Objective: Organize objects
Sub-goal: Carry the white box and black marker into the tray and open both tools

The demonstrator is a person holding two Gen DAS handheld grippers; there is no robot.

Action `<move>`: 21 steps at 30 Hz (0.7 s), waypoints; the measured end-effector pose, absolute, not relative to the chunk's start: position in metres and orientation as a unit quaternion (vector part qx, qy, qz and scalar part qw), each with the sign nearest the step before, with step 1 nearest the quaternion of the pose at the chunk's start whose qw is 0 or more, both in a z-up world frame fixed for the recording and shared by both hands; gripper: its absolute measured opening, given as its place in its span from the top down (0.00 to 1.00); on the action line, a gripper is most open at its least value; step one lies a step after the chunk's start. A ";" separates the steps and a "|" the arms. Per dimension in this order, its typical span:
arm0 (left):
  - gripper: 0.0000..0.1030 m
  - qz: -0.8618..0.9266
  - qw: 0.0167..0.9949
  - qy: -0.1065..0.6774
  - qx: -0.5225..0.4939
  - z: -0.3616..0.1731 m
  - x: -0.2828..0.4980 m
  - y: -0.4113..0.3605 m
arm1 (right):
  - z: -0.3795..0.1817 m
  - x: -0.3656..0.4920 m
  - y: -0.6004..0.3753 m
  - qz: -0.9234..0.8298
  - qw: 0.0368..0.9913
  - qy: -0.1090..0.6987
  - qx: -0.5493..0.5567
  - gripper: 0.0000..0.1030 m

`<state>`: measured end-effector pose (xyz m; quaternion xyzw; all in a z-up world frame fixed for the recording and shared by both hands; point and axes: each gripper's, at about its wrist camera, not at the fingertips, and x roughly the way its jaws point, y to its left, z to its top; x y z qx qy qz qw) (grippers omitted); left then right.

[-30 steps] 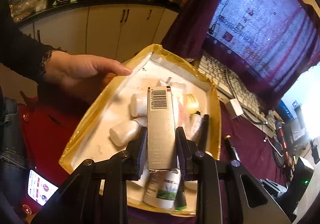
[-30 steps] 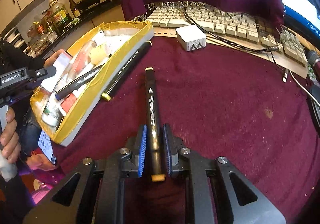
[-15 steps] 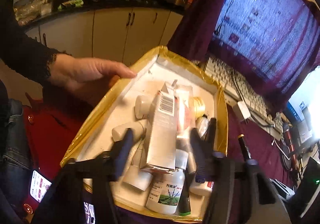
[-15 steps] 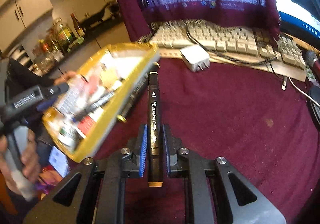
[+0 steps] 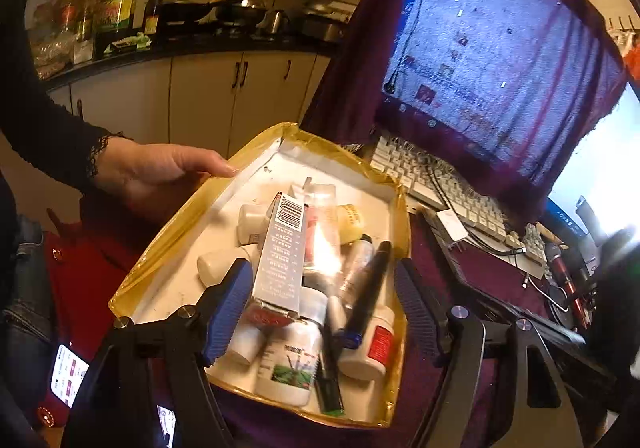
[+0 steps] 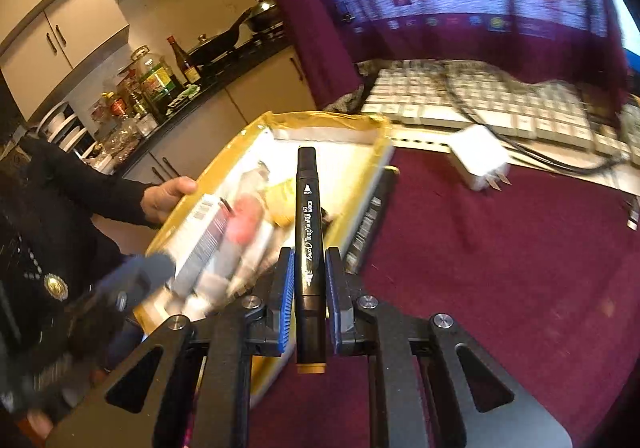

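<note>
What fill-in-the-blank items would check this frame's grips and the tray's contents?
1. The right gripper is shut on a black ____.
2. The grey carton with the barcode lies inside the gold-edged ____, between the open left gripper fingers, which have just been opening.
3. A bare hand touches the tray's ____ edge as the left wrist view shows it.

Missing words: marker; tray; left

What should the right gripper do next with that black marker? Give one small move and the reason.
Probably carry the marker forward over the yellow-edged tray and only then open. The right gripper is shut on it, its tip already above the tray's near edge. The left gripper has just been opening, its jaws clear of the grey carton lying among the bottles.
</note>
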<state>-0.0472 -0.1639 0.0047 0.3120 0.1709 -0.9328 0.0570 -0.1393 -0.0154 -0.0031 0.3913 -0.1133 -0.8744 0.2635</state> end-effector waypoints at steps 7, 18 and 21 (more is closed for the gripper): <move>0.33 -0.936 0.064 0.180 0.297 0.006 -0.035 -0.169 | -0.010 -0.172 -0.045 -0.868 0.263 -0.124 0.404 0.88; 0.33 -0.932 0.063 0.192 0.300 -0.001 -0.032 -0.178 | -0.006 -0.180 -0.046 -0.863 0.291 -0.159 0.381 0.73; 0.33 -0.932 0.059 0.188 0.306 -0.002 -0.031 -0.174 | -0.002 -0.166 -0.025 -0.869 0.282 -0.171 0.368 0.65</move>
